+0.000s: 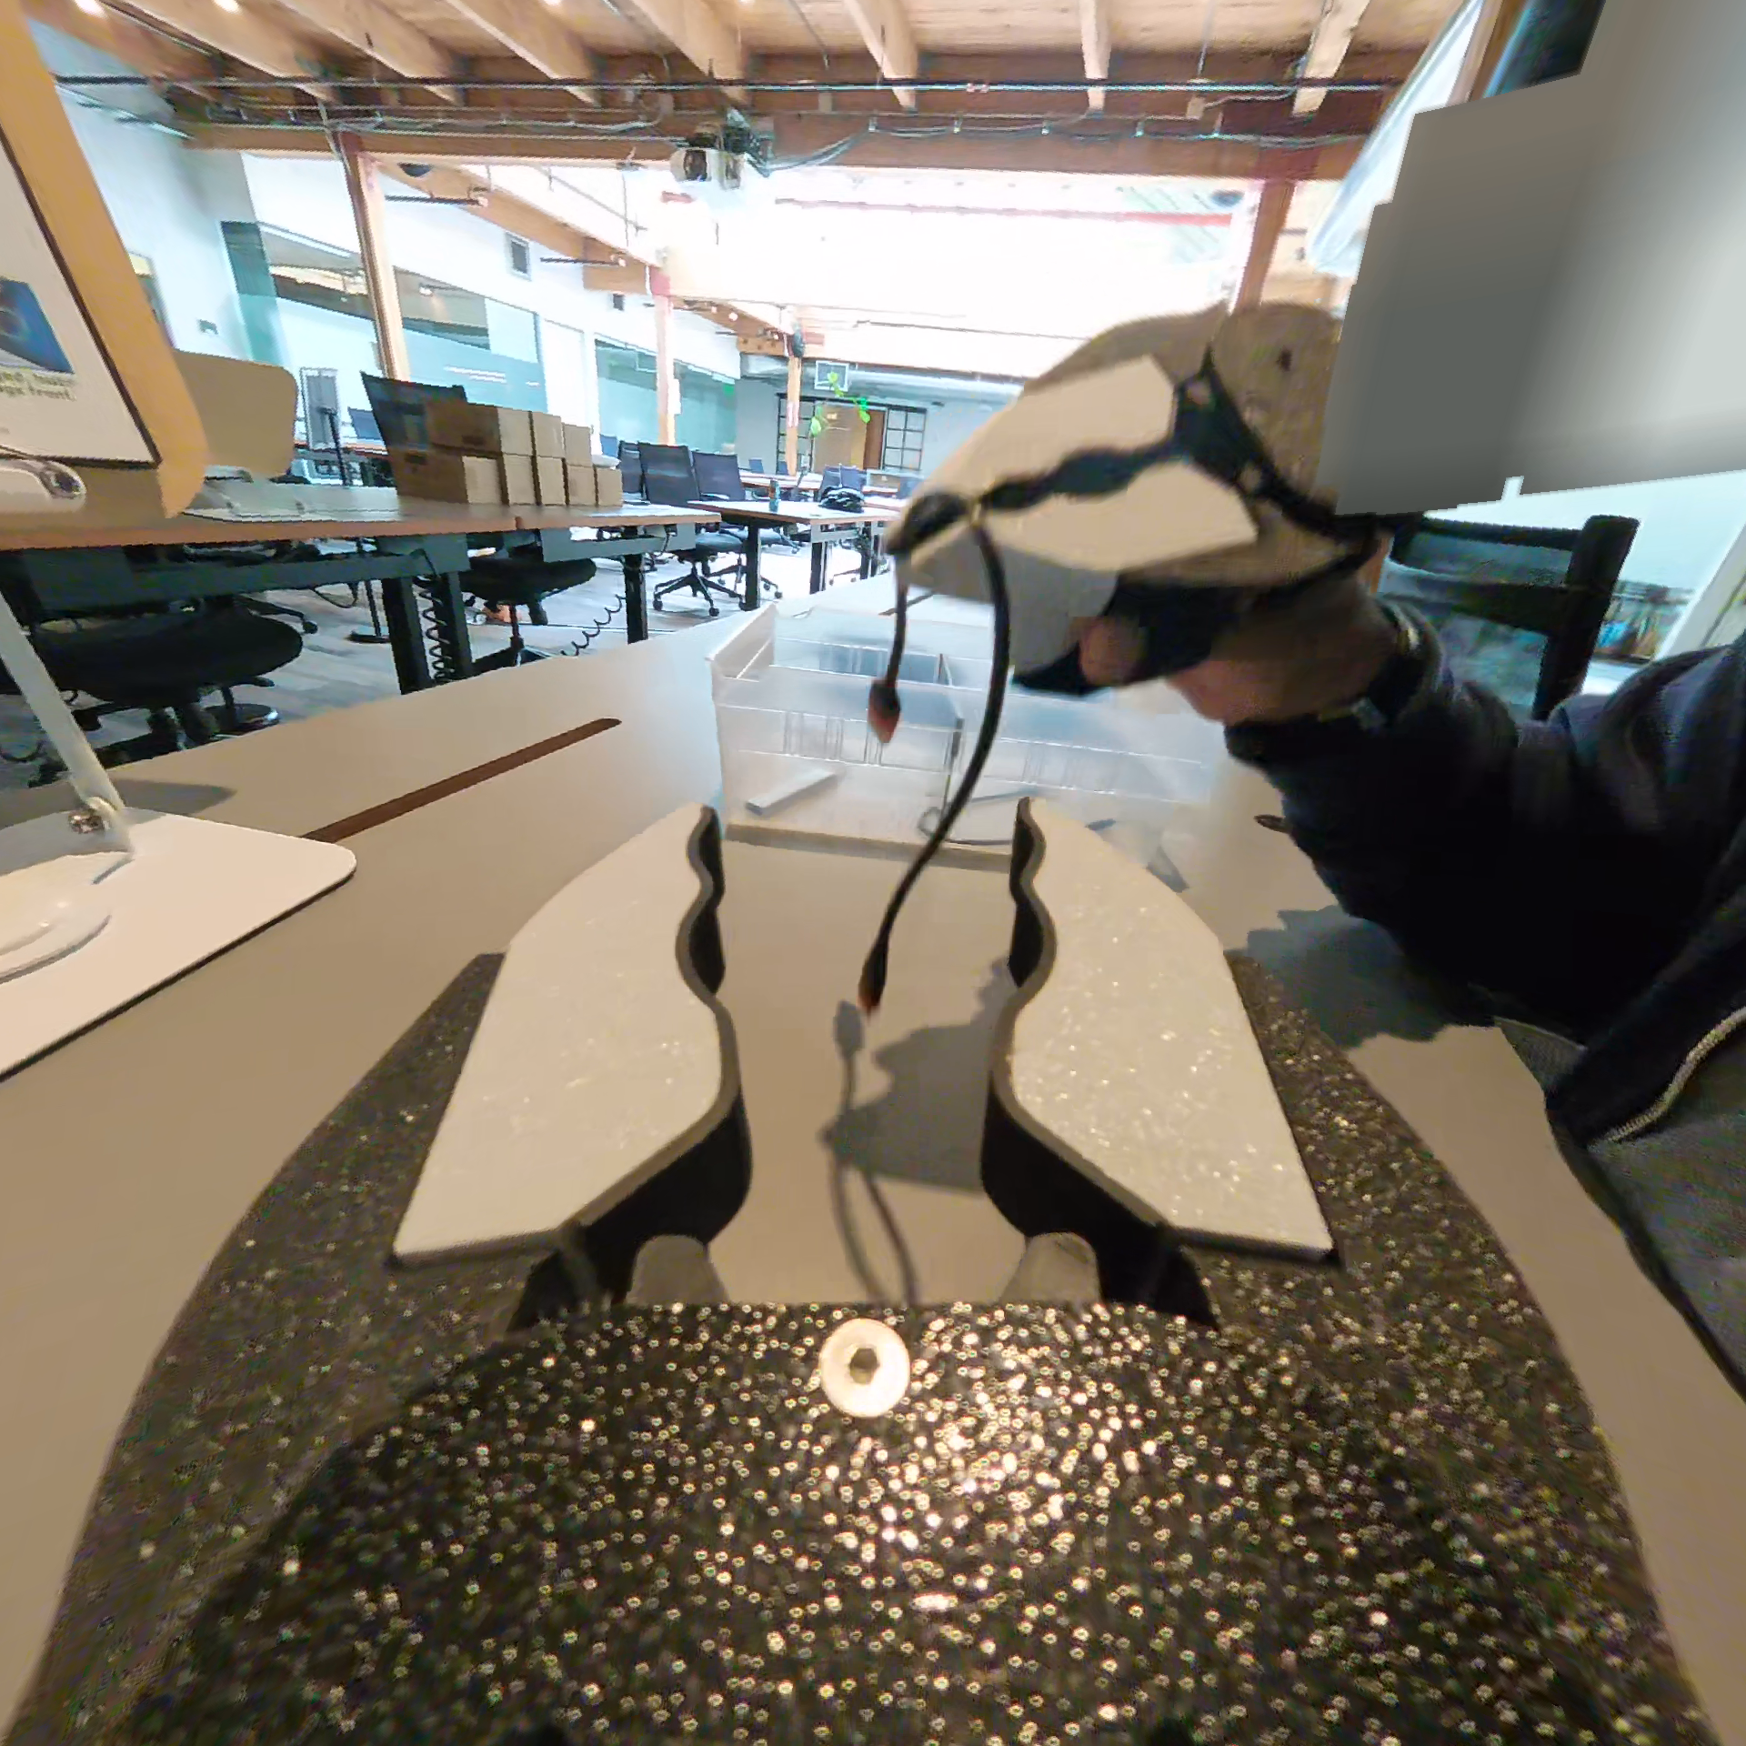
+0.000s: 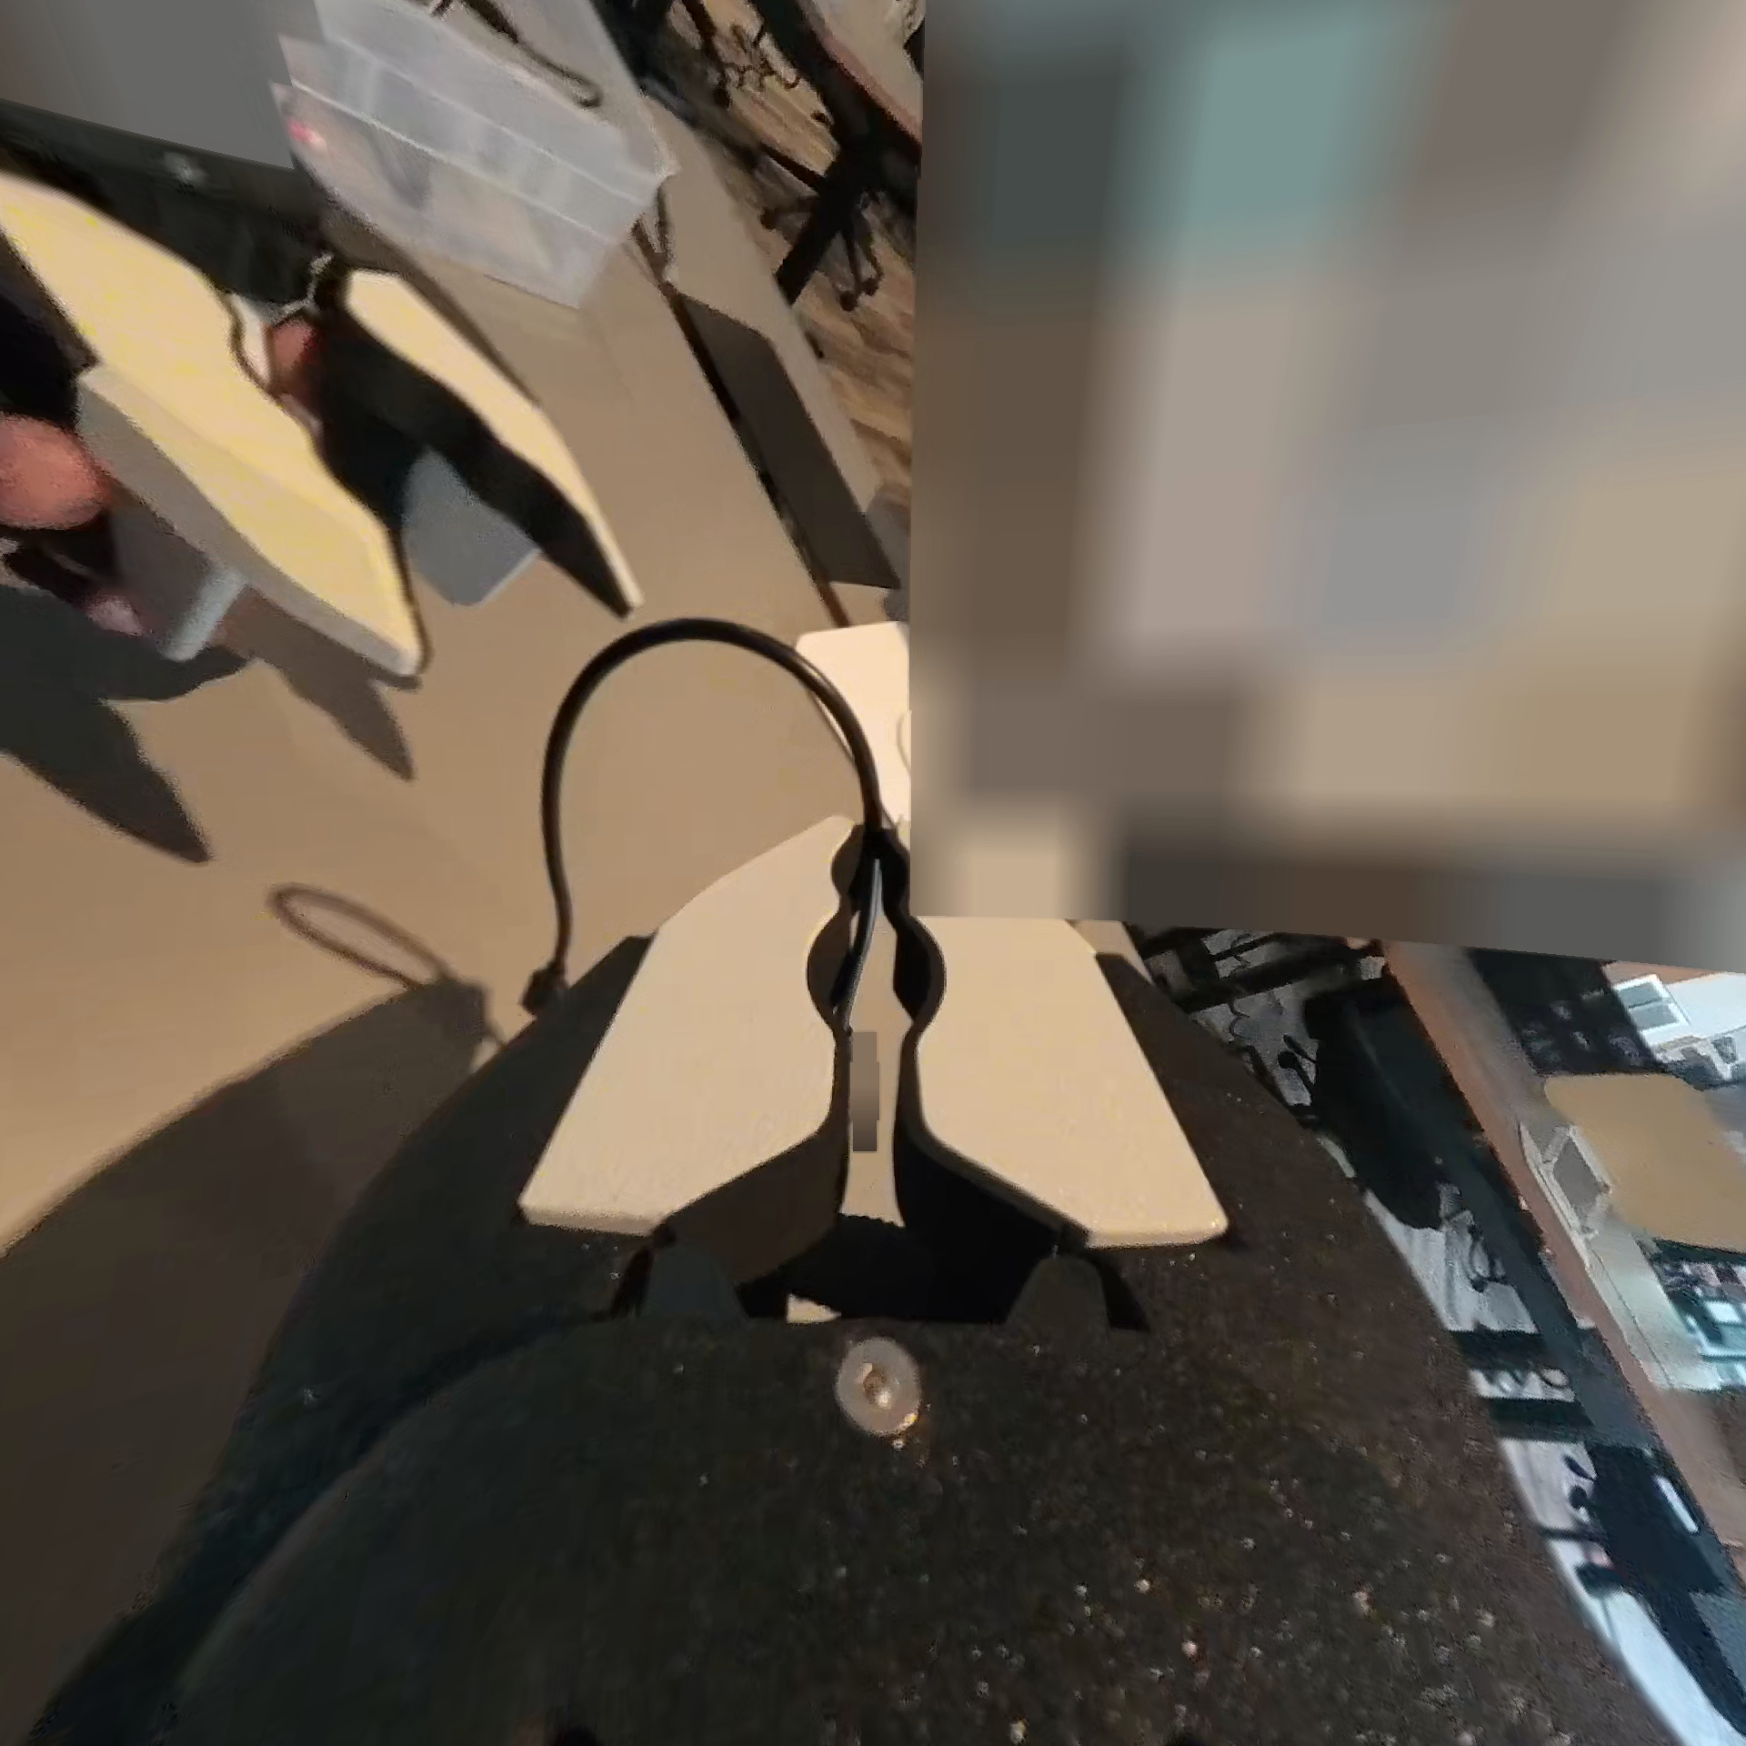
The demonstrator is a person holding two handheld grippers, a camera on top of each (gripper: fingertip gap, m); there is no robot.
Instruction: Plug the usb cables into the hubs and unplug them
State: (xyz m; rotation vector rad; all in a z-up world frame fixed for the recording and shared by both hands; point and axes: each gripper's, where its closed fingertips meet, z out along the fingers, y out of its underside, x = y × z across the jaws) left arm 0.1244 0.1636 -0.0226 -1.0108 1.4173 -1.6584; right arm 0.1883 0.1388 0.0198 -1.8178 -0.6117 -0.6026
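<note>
A white lamp base (image 1: pixel 142 907) is seen at the table's (image 1: pixel 472 945) left edge. The left tongs (image 1: pixel 867 954) are held spread wide above bare table — nothing is gripped between them. Behind them, toward the far edge, a clear plastic bin (image 1: pixel 850 699) is set. Farther right, the right tongs (image 2: pixel 874 931) are raised in the air and clamped onto a black usb cable (image 2: pixel 661 631) — both its ends are left dangling, clear of the table.
</note>
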